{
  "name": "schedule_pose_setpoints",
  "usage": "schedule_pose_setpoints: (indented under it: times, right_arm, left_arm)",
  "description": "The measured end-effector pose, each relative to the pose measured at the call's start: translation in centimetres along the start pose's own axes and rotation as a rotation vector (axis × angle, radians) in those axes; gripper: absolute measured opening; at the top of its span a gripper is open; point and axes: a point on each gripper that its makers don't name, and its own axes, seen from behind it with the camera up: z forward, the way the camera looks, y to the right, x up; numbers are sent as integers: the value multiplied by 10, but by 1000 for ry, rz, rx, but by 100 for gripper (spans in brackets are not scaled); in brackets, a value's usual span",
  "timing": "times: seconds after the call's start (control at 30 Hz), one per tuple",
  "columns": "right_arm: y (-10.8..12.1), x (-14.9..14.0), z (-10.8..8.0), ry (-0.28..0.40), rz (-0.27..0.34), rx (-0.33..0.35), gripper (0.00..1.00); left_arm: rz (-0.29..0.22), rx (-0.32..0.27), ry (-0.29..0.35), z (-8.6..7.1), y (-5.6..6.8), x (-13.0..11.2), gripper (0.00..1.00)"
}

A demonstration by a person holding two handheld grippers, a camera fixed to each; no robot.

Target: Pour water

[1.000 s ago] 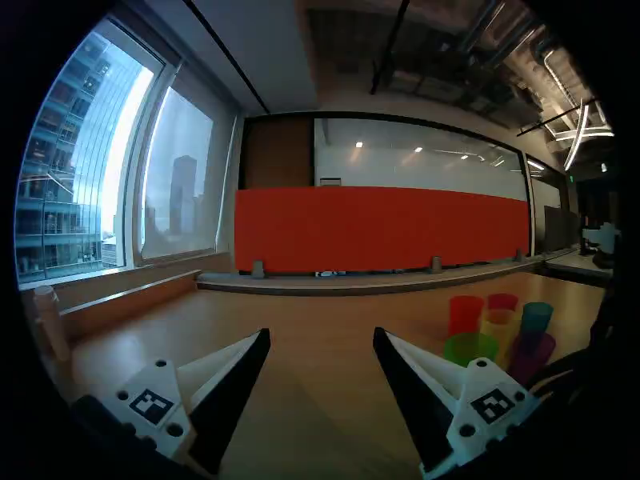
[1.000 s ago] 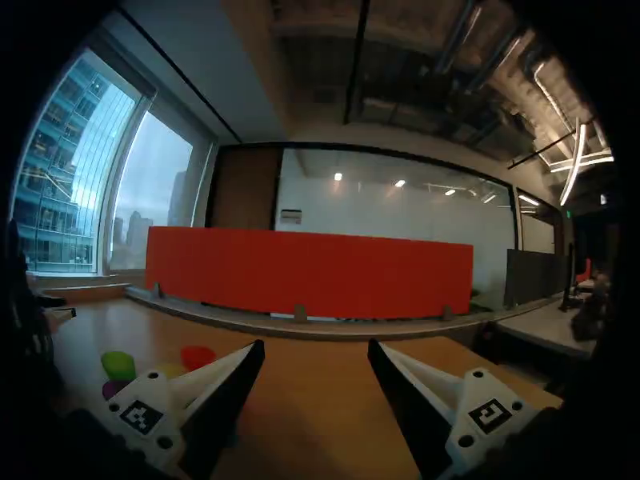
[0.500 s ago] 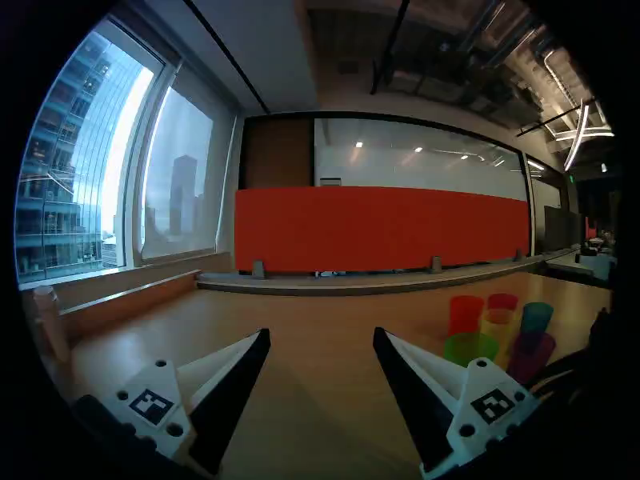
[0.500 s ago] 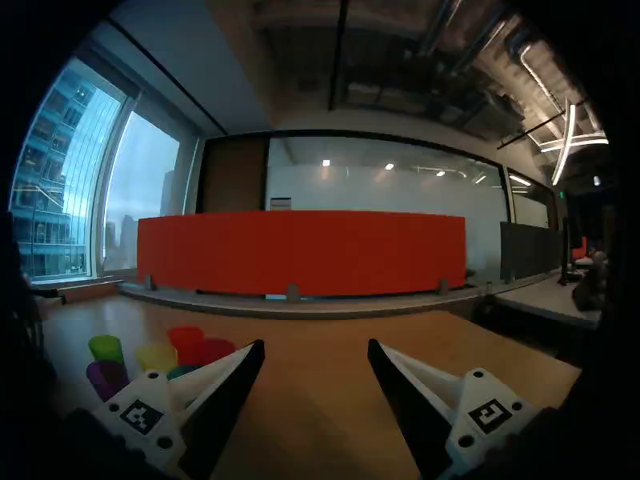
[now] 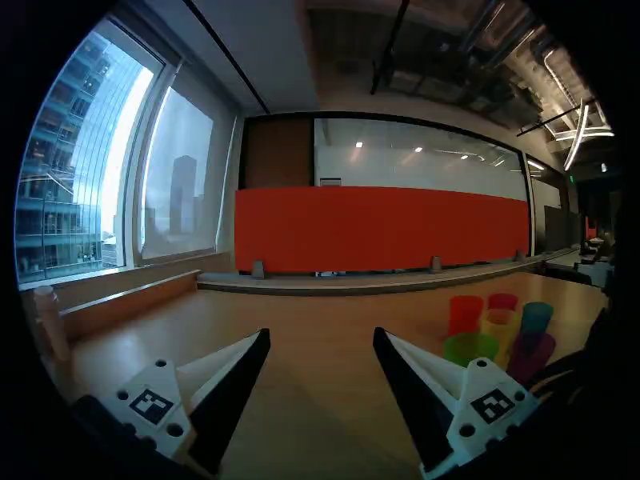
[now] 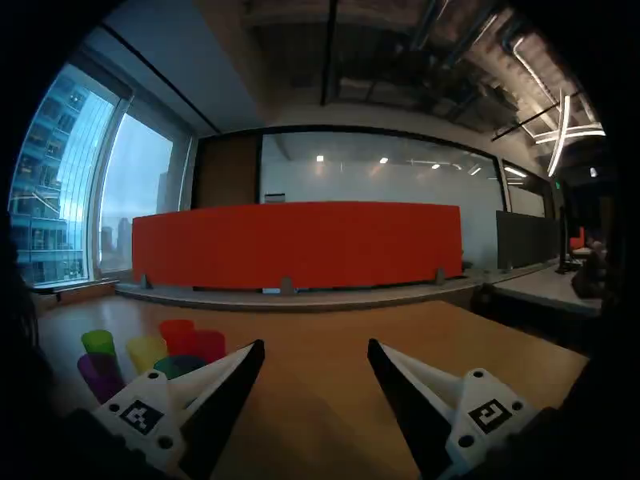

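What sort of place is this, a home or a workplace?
Probably a city office: a long wooden desk with an orange divider screen, a glass-walled room behind it, and towers outside the big window.

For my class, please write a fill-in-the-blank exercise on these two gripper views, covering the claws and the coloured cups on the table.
1. Both the left claw and the right claw are ___, gripping nothing.
2. In the left gripper view, the cluster of plastic cups stands to the ___ of the claw.
3. In the right gripper view, that cluster stands to the ___ of the claw.
4. The cluster on the wooden table holds ___ cups.

Missing words: open; right; left; six.
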Motion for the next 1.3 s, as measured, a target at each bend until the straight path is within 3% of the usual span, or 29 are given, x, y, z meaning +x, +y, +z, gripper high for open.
schedule_pose_setpoints:
  times: [1.3]
  right_arm:
    - [-2, -7, 1, -11, -22, 5, 100]
  left_arm:
    - [0, 0, 0, 0, 0, 0, 96]
